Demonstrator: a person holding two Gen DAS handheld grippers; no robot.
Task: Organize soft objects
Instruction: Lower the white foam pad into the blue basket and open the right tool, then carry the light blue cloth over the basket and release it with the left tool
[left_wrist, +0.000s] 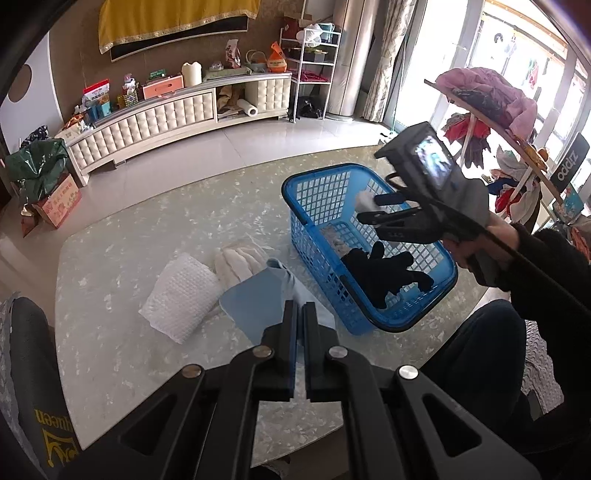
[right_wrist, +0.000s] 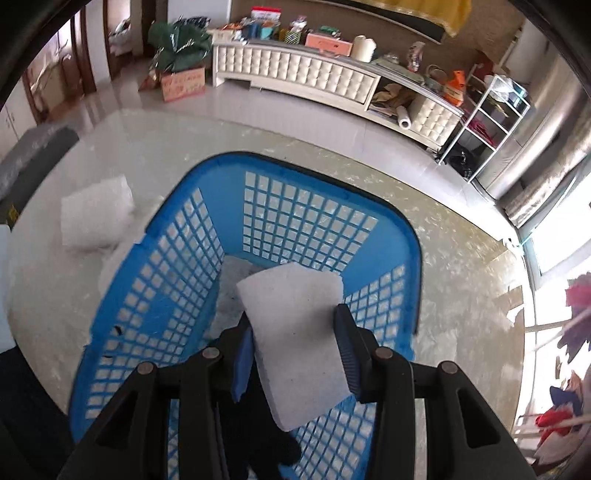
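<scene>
A blue mesh basket (left_wrist: 317, 192) (right_wrist: 207, 243) stands on the marbled table, with a black glove (left_wrist: 388, 273) inside. My right gripper (right_wrist: 291, 321) (left_wrist: 369, 208) hovers over the basket, its jaws wide around a white sponge pad (right_wrist: 295, 325) that sits between them; whether they still press it is unclear. My left gripper (left_wrist: 300, 310) is shut on a light blue cloth (left_wrist: 255, 299) left of the basket. A white waffle cloth (left_wrist: 181, 295) (right_wrist: 96, 214) and a white ribbed glove (left_wrist: 240, 262) lie on the table beside it.
A person's arm and leg (left_wrist: 480, 350) are at the table's right side. A rack of hanging clothes (left_wrist: 491, 107) stands behind the basket. A dark chair back (left_wrist: 33, 369) is at the left. A padded cabinet (left_wrist: 166, 118) lines the far wall.
</scene>
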